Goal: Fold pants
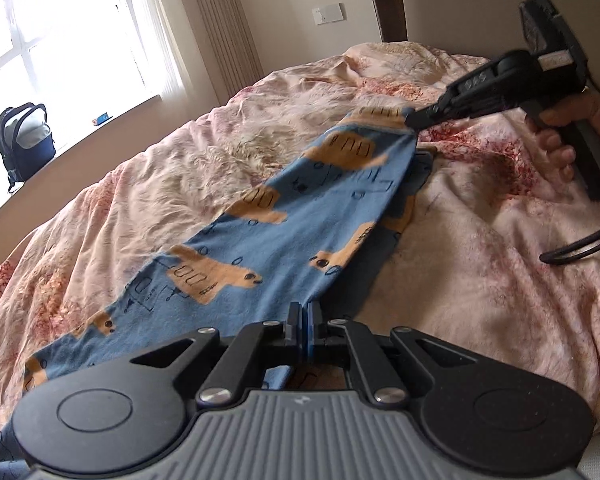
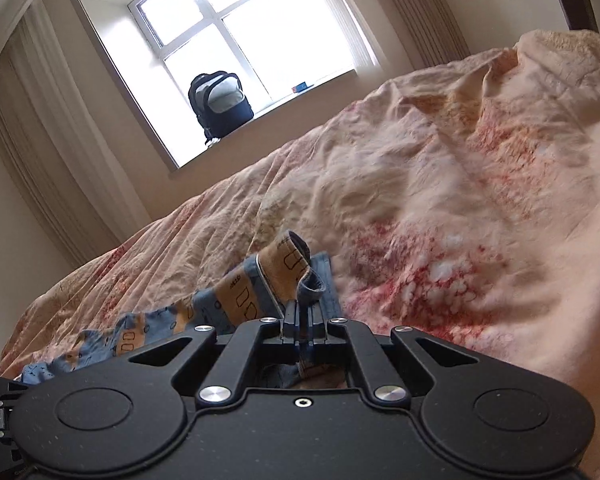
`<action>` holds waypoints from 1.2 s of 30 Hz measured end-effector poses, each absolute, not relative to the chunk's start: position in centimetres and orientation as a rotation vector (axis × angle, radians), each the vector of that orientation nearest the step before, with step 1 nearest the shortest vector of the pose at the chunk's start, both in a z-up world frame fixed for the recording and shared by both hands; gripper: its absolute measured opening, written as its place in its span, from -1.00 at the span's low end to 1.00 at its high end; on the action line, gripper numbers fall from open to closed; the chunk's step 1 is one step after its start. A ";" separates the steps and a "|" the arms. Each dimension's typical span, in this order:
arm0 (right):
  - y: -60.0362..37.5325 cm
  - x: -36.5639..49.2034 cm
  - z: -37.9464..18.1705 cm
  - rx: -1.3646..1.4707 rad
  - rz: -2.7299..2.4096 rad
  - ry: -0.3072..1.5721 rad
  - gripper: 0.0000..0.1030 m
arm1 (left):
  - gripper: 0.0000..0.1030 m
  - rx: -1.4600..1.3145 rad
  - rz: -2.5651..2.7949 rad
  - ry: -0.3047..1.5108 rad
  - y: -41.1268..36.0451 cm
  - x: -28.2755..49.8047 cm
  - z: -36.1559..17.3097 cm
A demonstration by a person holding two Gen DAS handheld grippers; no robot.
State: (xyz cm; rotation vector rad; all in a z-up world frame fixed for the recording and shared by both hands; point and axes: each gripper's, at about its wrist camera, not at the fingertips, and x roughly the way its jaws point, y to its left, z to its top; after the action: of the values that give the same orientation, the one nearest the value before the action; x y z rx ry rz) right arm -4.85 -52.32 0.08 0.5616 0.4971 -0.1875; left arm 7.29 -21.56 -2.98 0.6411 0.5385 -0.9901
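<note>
1. As seen from the left wrist view, the pants (image 1: 236,240) are stretched over the bed (image 1: 480,280), their long axis running from the near lower left to the far upper right.
2. The near end is clamped in the left claw (image 1: 304,320), its jaws pressed together on the blue cloth.
3. The far end is pinched by the right claw (image 1: 414,120), carried by a hand (image 1: 560,136) and raised just above the quilt.
4. In the right wrist view, a bunched fold of the pants (image 2: 288,272) is gripped in the right claw (image 2: 302,320).
5. An open backpack (image 2: 220,104) is shown on the windowsill (image 2: 300,96); pale contents are visible inside.
</note>
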 end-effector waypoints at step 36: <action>-51.1 -6.4 -1.6 0.439 -0.166 0.521 0.95 | 0.75 0.287 -1.158 0.857 -39.6 21.1 -1.9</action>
State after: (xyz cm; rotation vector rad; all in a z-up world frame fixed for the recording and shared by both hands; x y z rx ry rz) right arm -6.35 -51.07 -1.55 0.4390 0.5213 -0.1660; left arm 21.10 -39.57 -1.94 0.2873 0.8571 -1.1579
